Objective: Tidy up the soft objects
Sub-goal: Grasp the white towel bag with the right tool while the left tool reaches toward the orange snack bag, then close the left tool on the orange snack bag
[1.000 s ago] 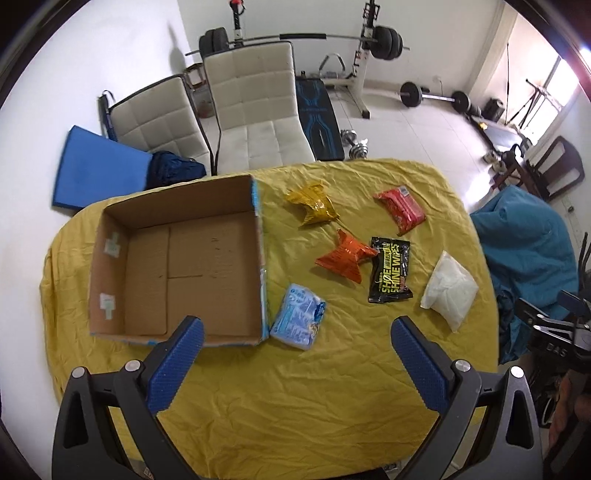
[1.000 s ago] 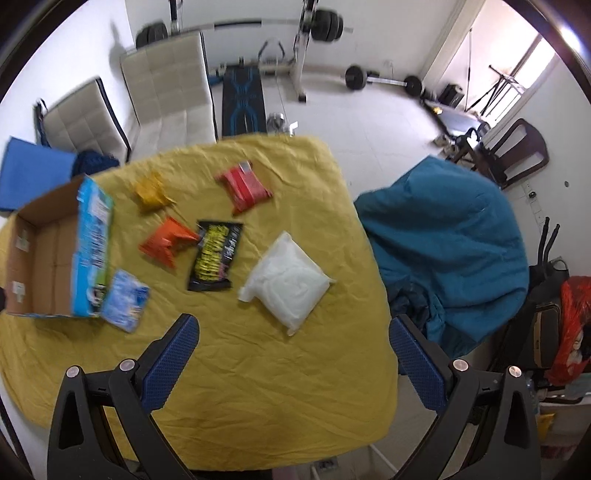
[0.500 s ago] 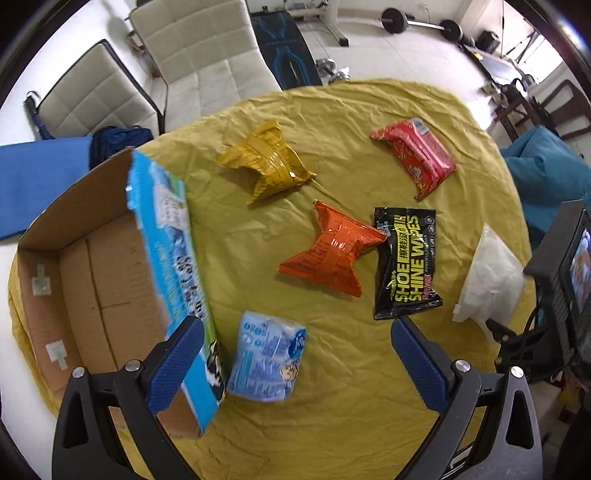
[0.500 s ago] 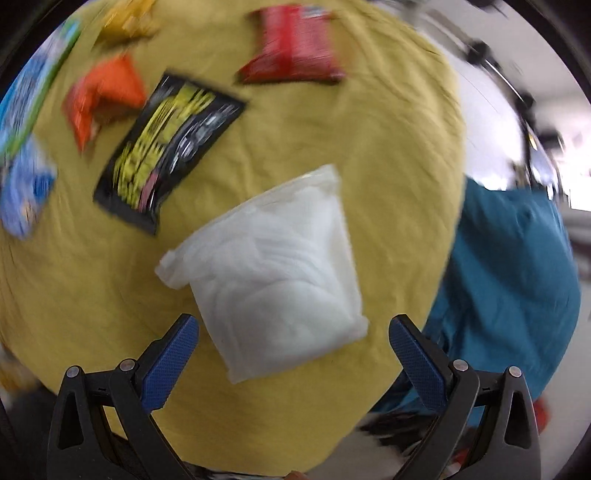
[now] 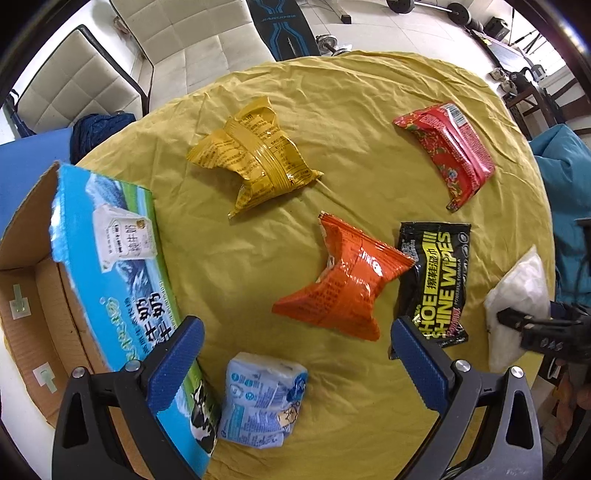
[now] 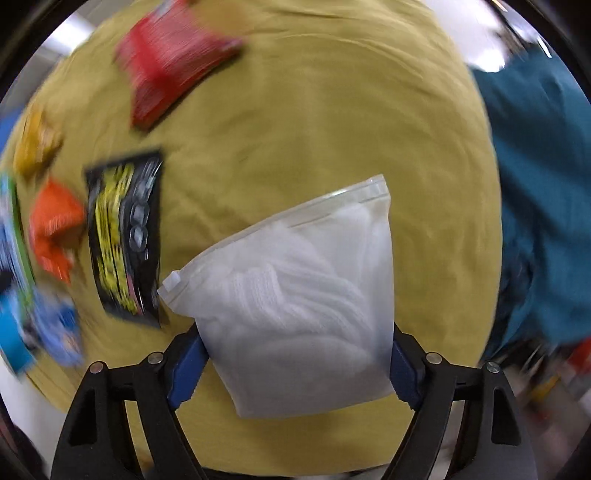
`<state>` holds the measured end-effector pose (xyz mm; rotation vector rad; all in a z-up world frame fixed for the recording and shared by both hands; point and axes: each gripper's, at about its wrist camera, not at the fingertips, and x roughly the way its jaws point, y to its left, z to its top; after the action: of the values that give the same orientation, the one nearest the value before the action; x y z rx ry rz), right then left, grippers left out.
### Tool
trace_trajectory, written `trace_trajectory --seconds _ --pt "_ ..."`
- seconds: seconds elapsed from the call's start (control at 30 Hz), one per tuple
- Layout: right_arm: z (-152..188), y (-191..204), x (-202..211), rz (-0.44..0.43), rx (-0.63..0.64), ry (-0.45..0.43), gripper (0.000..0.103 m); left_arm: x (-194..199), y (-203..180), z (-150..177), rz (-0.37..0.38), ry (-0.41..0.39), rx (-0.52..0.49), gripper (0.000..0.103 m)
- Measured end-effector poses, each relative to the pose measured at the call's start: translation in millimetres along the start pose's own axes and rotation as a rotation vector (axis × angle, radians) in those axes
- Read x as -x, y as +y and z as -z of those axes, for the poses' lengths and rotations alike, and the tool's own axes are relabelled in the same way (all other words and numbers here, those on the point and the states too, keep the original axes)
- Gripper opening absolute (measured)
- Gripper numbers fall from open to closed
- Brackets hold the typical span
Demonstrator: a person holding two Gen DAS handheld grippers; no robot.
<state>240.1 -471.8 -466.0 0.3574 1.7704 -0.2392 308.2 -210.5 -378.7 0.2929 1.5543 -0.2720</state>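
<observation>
The right claw [image 6: 295, 363] straddles the white zip bag [image 6: 295, 295], jaws at its flanks; whether they already pinch cannot be told. A good grasp squeezes the padded middle, not the slippery seal. The bag, translucent with knitted white fabric inside, lies right of the black wipes pack [image 5: 436, 280]. The left claw [image 5: 295, 360] hangs spread wide.

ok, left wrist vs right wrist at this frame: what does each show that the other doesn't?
Left wrist only: the cardboard box's brown interior, white chairs, readable SHOE SHINE WIPES text, and the open left gripper above the light blue packet.

Right wrist only: the right gripper straddling the white zip bag, with its zip strip and knitted white contents.

Both: yellow cloth, plus red, orange, yellow and black packets; all blurred in the right view.
</observation>
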Motion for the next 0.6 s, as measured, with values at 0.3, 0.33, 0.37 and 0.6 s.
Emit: trace_trajectory --seconds 0.3,0.33,0.37,0.6 --pt "14.9 9.1 6.5 0.027 0.048 -0.003 0.091 -37.7 -17.6 -22.4 -0.037 0.052 -0.085 0.100" --pt "14.8 11.3 12.4 0.032 0.054 0.001 0.091 -41.0 -19.2 -25.3 -0.036 0.057 -0.091 0.096" --pt "16.0 14.2 17.4 0.029 0.056 0.002 0.091 -44.5 -20.5 -28.0 -0.024 0.063 -0.094 0.090" --pt "-1.8 7.7 38.4 0.012 0.056 0.031 0.080 -74.8 -18.4 -34.2 0.061 0.167 -0.063 0.042"
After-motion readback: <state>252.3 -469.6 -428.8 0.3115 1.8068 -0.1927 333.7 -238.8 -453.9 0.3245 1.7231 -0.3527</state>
